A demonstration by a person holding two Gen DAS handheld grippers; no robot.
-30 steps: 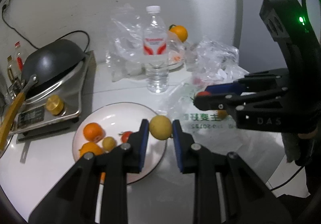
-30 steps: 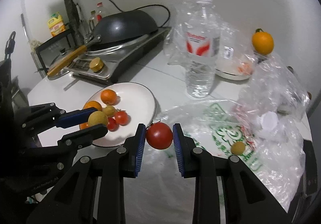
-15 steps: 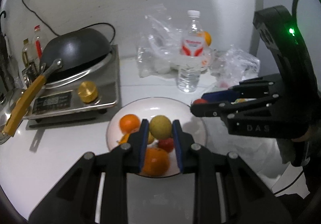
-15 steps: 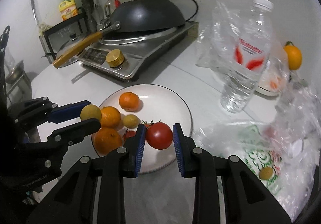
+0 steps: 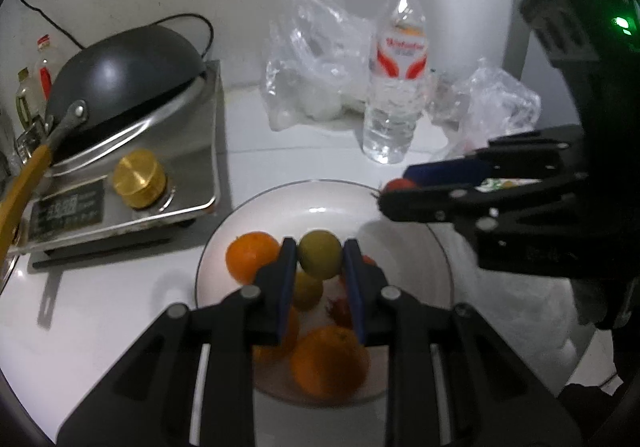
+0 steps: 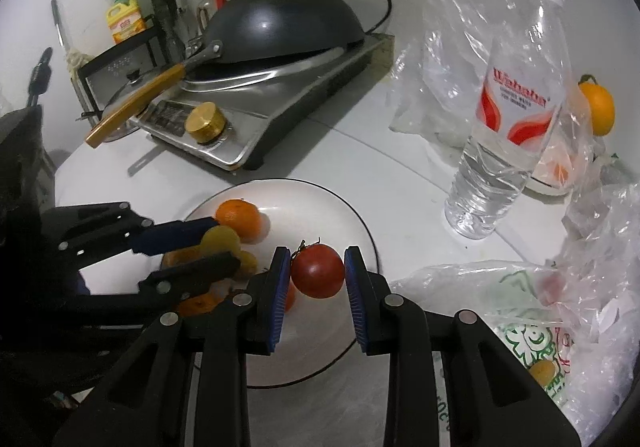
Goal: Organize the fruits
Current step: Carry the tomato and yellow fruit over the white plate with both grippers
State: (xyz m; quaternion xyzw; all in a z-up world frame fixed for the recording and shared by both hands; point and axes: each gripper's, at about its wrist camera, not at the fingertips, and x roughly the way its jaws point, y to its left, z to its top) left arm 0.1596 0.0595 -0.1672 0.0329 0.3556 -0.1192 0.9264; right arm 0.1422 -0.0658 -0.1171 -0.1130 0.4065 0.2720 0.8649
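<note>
While the left gripper (image 5: 320, 261) clamps a firm yellow-green round fruit (image 5: 320, 254) at its widest middle, the right gripper (image 6: 317, 274) pinches a soft, bruisable red tomato (image 6: 318, 271) likewise.

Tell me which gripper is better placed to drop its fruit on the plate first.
Probably the right gripper: its tomato hangs over a bare part of the plate, while the left gripper holds its yellow-green fruit above fruit already piled there.

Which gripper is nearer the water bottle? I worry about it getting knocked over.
Right. The right gripper, holding a tomato, is over the plate's bottle-side half. The left gripper is on the plate's far side from the water bottle.
</note>
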